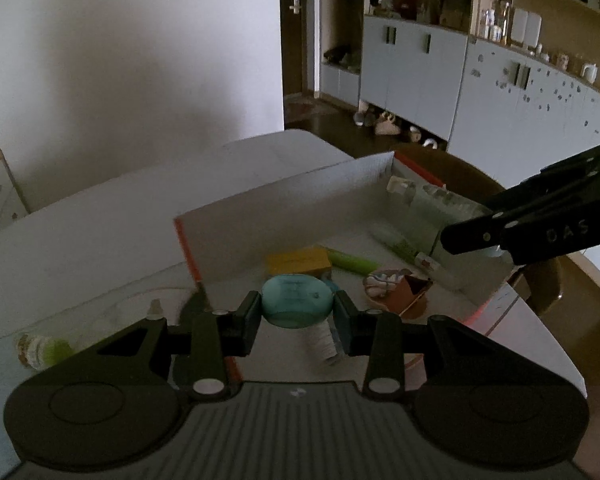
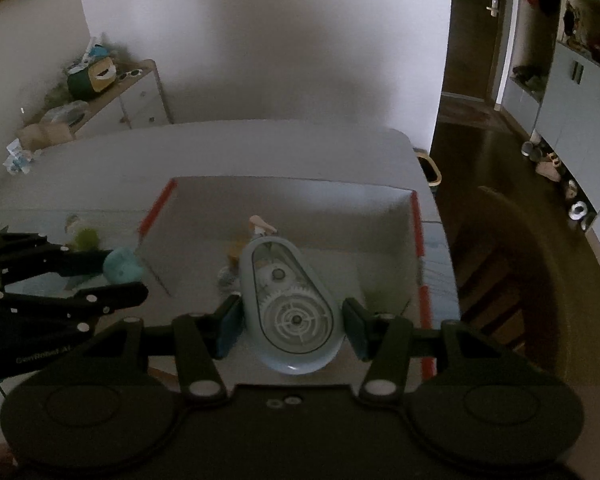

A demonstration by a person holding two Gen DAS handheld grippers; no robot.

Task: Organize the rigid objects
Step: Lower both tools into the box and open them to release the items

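Now two grippers: left gripper [image 1: 296, 312] one teal case [image 1: 296, 300], right gripper [image 2: 294, 320] one tape dispenser [image 2: 290, 304].

**Dim, soft-edged fisheye views**

Both views are dark and underexposed, with muted colours. A broad soft shadow lies across the plain white wall [image 2: 260, 60]. Fisheye bending curves the pale grey cabinets [image 1: 480, 92] and blacks out the corners. Motion blur smears the white cardboard box with orange edges [image 2: 292, 200] in the right view.

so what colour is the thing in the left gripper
Teal, a translucent oval object clamped in the left gripper; clearest in the left wrist view.
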